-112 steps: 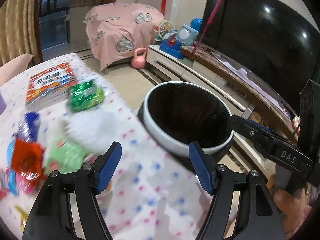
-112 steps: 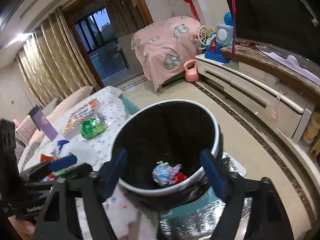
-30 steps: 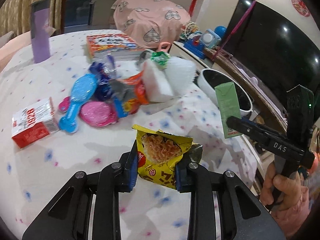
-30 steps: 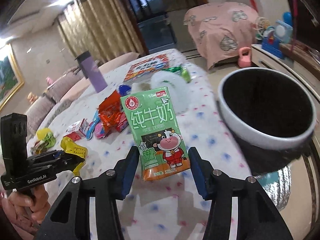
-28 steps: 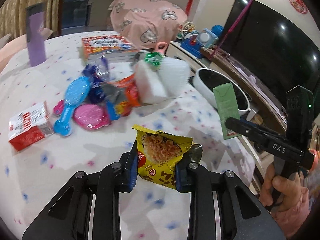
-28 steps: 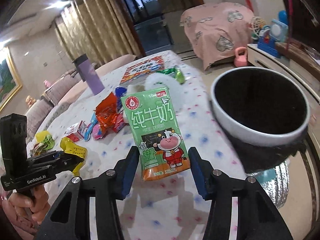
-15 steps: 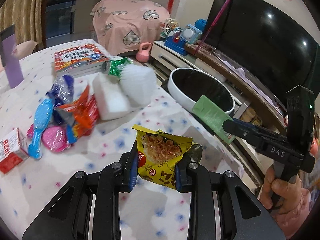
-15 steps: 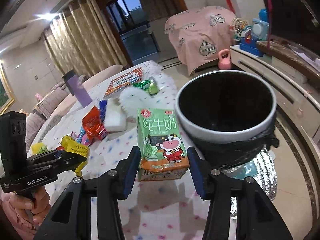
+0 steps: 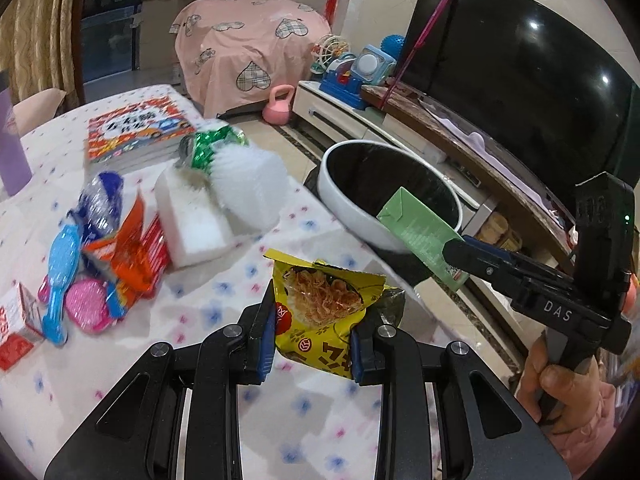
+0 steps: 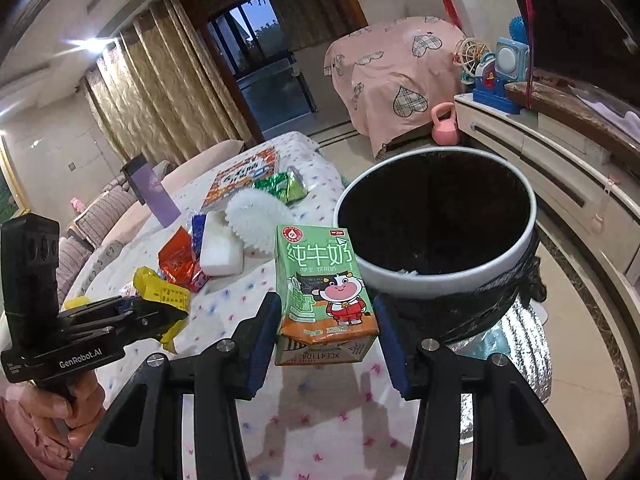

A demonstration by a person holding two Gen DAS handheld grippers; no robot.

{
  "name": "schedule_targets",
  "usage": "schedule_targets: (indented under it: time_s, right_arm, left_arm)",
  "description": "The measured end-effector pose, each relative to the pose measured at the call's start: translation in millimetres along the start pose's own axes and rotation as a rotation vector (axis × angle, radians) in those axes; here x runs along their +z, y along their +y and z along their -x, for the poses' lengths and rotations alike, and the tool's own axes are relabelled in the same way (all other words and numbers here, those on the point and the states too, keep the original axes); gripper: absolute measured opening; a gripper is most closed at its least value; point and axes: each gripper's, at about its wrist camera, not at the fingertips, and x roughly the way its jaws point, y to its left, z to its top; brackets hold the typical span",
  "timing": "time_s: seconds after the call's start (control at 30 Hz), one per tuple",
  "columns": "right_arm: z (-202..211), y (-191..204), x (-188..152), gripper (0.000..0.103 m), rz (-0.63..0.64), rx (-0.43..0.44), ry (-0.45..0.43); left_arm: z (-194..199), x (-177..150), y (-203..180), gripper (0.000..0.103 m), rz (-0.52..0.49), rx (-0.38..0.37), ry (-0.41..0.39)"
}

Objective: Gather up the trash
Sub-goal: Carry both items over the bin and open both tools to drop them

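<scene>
My left gripper is shut on a yellow noodle wrapper and holds it above the table's right side. My right gripper is shut on a green milk carton, held upright just left of the bin. The carton also shows in the left wrist view, in front of the bin's rim. The white-rimmed black trash bin stands on the floor beside the table; it also shows in the left wrist view. The left gripper with the wrapper shows at the left of the right wrist view.
On the dotted tablecloth lie a white sponge, a white brush, red and orange wrappers, a blue brush, a green packet, a book and a red box. A TV stand runs behind the bin.
Both grippers have moved toward the bin with their loads. The milk carton now sits next to the bin's rim, and the table clutter has slid left in view.
</scene>
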Motion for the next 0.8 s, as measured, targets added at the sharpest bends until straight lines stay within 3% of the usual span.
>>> schedule_targets:
  time_s: [0.37,0.8]
  right_arm:
    - [13.5,-40.9,36.5,0.049,-0.024,-0.077,-0.07]
    - [0.2,-77.1,62.6,0.049,-0.03,-0.143,-0.063]
  left_arm:
    - [-30.9,46.4,-39.6,0.026,-0.094,-0.009,-0.012]
    - [-83.9,86.6,-62.5,0.027,-0.11,-0.012,0.037]
